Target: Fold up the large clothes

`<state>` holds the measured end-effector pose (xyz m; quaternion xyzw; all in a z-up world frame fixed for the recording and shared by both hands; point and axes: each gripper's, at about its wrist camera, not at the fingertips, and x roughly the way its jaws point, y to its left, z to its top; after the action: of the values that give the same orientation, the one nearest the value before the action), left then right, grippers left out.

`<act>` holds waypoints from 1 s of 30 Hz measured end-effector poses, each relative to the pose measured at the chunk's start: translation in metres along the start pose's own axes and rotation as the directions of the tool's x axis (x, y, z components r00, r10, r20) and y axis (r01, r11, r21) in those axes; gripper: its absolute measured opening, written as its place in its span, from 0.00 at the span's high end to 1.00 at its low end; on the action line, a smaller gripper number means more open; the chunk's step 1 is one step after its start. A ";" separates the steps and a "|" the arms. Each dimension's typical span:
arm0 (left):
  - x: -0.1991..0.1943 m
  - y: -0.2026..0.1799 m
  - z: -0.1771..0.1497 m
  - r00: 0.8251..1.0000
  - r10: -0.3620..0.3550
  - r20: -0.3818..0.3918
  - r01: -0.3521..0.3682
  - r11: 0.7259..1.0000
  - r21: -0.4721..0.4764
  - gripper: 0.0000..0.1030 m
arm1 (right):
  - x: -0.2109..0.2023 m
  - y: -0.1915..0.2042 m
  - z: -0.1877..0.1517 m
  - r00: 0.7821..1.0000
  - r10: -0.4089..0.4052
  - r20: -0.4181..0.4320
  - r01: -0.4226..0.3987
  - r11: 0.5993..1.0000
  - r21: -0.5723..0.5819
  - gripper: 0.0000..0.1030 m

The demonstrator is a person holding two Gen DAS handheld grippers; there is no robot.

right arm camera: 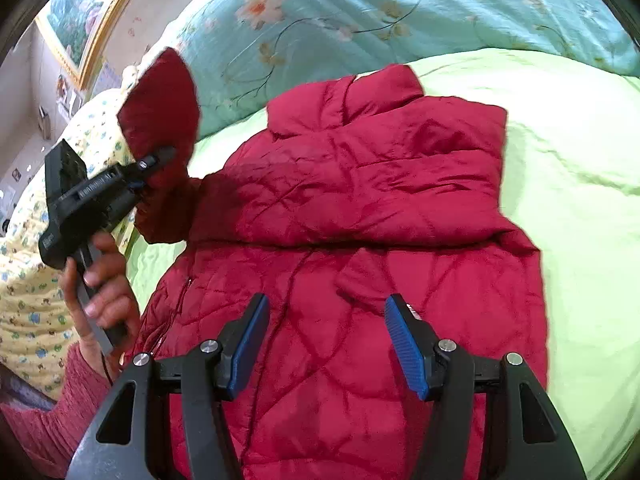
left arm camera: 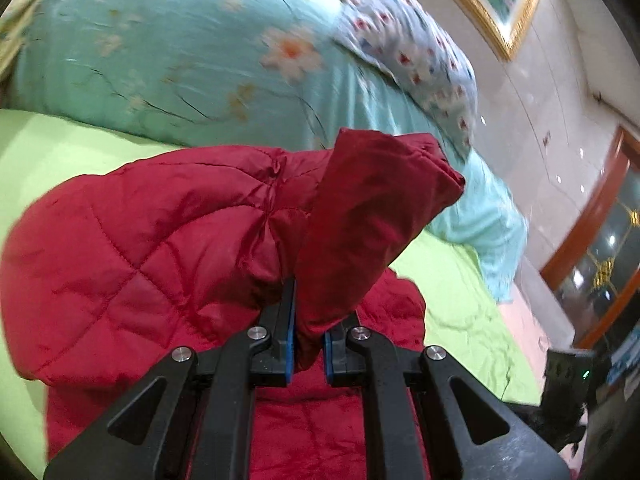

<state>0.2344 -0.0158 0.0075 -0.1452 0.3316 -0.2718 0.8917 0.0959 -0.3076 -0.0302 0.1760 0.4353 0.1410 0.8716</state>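
Not much to read here tbh. The left gripper has pale lettering along the side of its black body and a small mark lower down near the handle, but both are too blurry to make out.

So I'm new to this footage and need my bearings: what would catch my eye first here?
The dark red quilted puffer jacket spread across the lime green bedsheet dominates both views. Its sleeve stands lifted at the left, pinched in the shut left gripper, while the right gripper hovers open above the jacket's lower part. Behind lies a turquoise floral quilt.
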 end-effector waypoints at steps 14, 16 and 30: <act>0.095 -0.069 -0.044 0.981 0.030 -0.191 -0.002 0.989 0.147 0.93 | -0.020 -0.055 0.019 0.994 0.070 0.084 -0.083 0.982 0.170 0.39; 0.107 -0.075 -0.051 0.976 0.039 -0.214 -0.004 0.987 0.160 0.93 | -0.020 -0.063 0.029 0.990 0.090 0.106 -0.110 0.974 0.199 0.39; 0.119 -0.101 -0.082 0.955 0.226 -0.194 -0.134 0.909 0.395 0.89 | 0.052 -0.100 0.100 0.953 0.272 0.133 -0.303 0.863 0.405 0.34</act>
<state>0.2149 -0.1736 -0.0697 0.0936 0.3884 -0.2618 0.8786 0.2164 -0.3956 -0.0542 0.4274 0.3928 0.1657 0.7972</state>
